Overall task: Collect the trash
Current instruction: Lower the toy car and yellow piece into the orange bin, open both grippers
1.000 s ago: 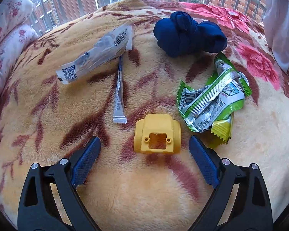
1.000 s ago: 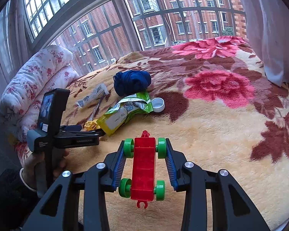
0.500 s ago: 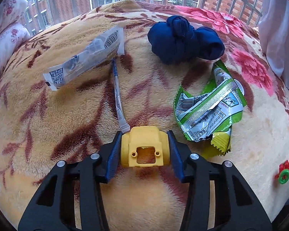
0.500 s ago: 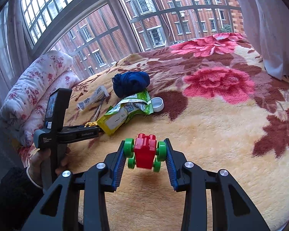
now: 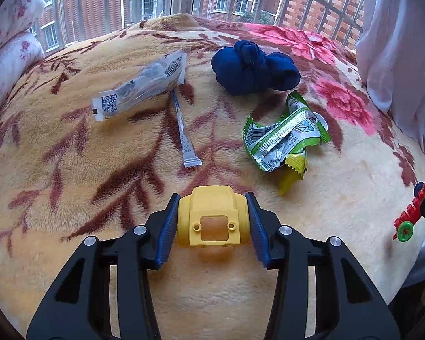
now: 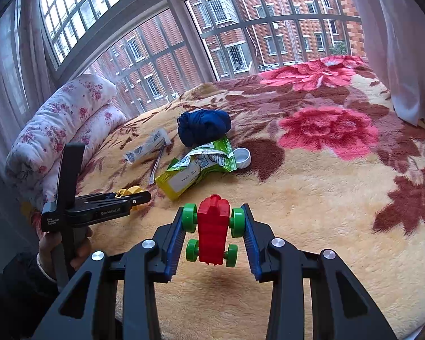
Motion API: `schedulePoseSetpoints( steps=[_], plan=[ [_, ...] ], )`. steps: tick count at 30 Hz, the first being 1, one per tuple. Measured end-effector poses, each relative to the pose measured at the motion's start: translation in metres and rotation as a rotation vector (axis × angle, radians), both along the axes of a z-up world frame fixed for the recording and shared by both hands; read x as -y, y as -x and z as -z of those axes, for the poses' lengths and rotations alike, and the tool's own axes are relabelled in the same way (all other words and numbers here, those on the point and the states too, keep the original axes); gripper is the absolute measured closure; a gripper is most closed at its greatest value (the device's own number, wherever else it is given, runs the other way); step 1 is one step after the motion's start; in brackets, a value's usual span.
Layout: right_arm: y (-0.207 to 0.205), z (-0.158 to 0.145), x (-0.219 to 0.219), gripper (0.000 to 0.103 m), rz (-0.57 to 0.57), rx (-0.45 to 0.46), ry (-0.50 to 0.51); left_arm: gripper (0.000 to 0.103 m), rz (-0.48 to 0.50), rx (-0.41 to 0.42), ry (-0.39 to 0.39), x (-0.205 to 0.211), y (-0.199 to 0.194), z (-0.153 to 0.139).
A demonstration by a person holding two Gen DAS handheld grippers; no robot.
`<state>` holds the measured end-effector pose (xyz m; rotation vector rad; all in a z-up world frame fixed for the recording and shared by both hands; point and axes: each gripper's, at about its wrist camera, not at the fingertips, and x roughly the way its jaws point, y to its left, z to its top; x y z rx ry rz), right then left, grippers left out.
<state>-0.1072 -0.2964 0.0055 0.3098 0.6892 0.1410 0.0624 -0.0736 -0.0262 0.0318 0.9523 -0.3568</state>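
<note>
My left gripper [image 5: 212, 221] is shut on a yellow plastic toy piece [image 5: 212, 218] and holds it just above the blanket. My right gripper [image 6: 214, 232] is shut on a red toy car with green wheels [image 6: 214, 233], lifted off the bed; the car also shows in the left wrist view [image 5: 413, 212]. On the blanket lie a green snack wrapper [image 5: 283, 138] [image 6: 198, 167], a clear plastic wrapper with a barcode [image 5: 141, 87] [image 6: 147, 146] and a thin sachet strip [image 5: 184, 136]. The left gripper shows in the right wrist view [image 6: 138, 197].
A knotted dark blue cloth bundle [image 5: 255, 68] [image 6: 204, 126] lies behind the wrappers. A white bottle cap [image 6: 242, 157] sits beside the green wrapper. Floral pillows [image 6: 59, 130] stand at the left, a white curtain [image 5: 399, 42] at the right, a barred window behind.
My left gripper moved forward and closed on the yellow piece, then lifted it slightly. My right gripper raised the red car and tilted it.
</note>
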Motion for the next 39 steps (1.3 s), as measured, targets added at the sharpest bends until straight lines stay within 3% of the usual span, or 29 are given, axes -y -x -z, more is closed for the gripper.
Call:
schedulePoseSetpoints(
  steps=[18, 39],
  plan=[
    [0.025, -0.023, -0.063, 0.064, -0.098, 0.017, 0.05, 0.058, -0.052, 0.108, -0.045, -0.02, 0.075, -0.024],
    [0.127, -0.024, -0.129, 0.064, -0.197, 0.005, 0.104, 0.058, -0.015, 0.147, -0.064, -0.052, 0.186, -0.023]
  ],
)
